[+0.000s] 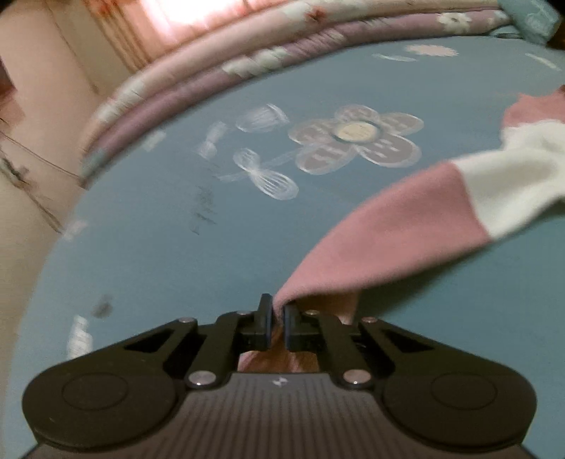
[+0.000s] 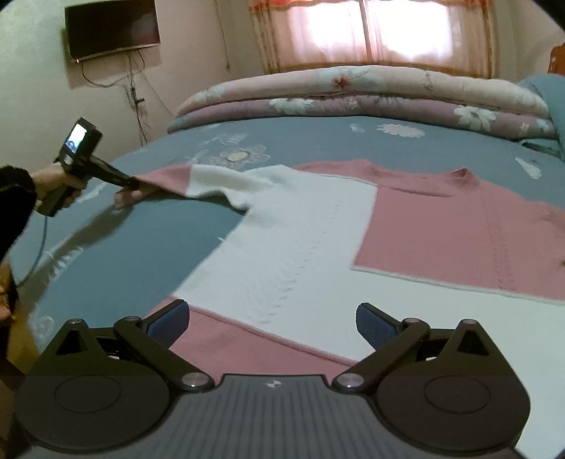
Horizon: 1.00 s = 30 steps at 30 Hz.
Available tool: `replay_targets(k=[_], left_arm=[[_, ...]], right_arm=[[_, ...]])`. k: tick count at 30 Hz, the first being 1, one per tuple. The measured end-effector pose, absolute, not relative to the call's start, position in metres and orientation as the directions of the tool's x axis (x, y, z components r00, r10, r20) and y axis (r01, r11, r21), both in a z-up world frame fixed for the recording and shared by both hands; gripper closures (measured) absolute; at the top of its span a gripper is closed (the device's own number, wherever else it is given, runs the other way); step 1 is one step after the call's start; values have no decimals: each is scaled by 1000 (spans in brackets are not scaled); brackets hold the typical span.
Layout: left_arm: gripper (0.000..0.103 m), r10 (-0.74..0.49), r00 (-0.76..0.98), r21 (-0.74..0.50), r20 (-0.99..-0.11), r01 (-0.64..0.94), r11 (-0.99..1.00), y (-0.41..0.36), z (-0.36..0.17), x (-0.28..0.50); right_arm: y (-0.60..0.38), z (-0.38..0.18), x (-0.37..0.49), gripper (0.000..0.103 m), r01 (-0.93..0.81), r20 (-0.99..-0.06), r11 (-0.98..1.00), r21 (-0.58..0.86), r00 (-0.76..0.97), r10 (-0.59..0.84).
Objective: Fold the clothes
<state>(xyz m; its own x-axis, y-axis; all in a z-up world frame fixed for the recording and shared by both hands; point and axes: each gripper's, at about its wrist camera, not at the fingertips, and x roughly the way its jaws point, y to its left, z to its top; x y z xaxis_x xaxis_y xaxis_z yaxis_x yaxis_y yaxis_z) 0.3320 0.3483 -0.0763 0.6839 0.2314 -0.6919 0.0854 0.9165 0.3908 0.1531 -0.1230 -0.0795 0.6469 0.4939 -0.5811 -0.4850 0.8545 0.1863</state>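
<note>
Nearest the right wrist camera, the right gripper (image 2: 271,323) hangs with its jaws spread wide over the near hem of a pink-and-white sweater (image 2: 317,226), which lies flat on the blue flowered bedspread (image 2: 141,247). Farther left, the left gripper (image 1: 278,310) is clamped on the pink cuff of the sweater's sleeve (image 1: 388,226), lifting it off the bedspread. Folded quilts (image 2: 353,95) lie beyond, under a curtained window (image 2: 370,31).

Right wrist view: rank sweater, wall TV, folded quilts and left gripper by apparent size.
1. Sweater
2. Folded quilts, though farther away
3. Wall TV and left gripper, roughly alike; distance differs, so unranked.
</note>
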Motion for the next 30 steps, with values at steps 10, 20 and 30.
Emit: replay_targets(k=[10, 20, 30], left_arm=[[96, 318, 778, 505, -541, -2, 863, 340, -69, 341], [92, 260, 895, 521, -361, -38, 853, 335, -54, 315], [88, 300, 763, 519, -572, 54, 853, 348, -106, 310]], right_arm=[[-114, -79, 171, 1, -470, -611, 838, 278, 587, 532], [-109, -88, 172, 1, -428, -638, 860, 277, 588, 497], [-111, -82, 165, 1, -436, -631, 865, 250, 604, 487]])
